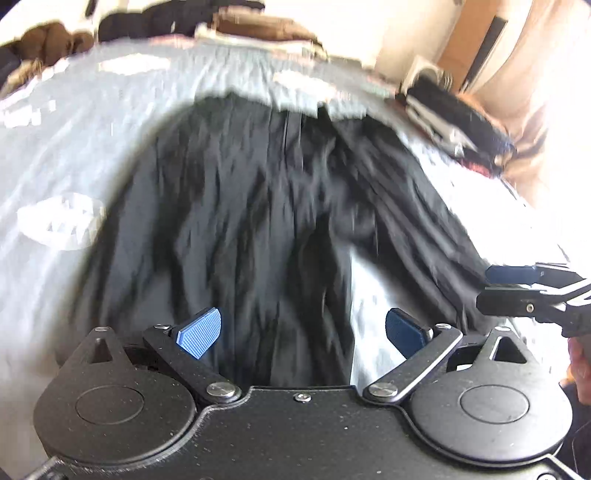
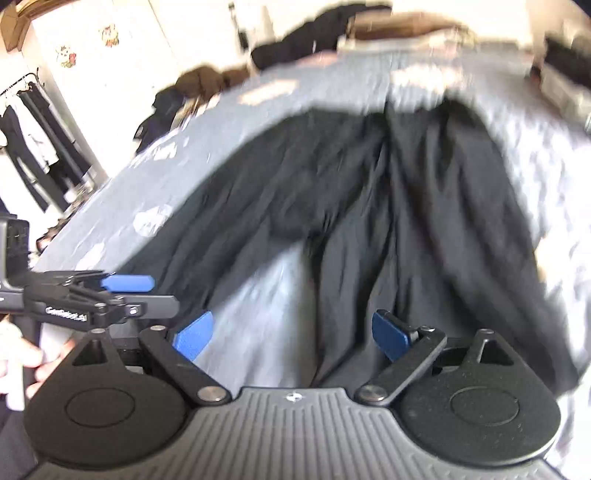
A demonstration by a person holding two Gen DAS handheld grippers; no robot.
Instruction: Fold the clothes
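Black trousers [image 1: 258, 206] lie spread on a pale grey bedsheet [image 1: 55, 155], waistband far, legs pointing toward me; the same black trousers [image 2: 424, 206] fill the right wrist view. My left gripper [image 1: 303, 332] is open over the near end of the left leg, nothing between its blue pads. My right gripper [image 2: 291, 336] is open too, hovering over the sheet gap between the two legs. In the left wrist view the right gripper [image 1: 517, 284] shows side-on at the right edge; in the right wrist view the left gripper [image 2: 125, 291] shows at the left edge.
Piles of dark and brown clothes [image 1: 155, 18] sit at the far side of the bed, with a striped stack of garments [image 1: 454, 122] at the right. A clothes rack [image 2: 33, 140] with hanging garments stands to the left. A hand [image 2: 18, 365] holds the left gripper.
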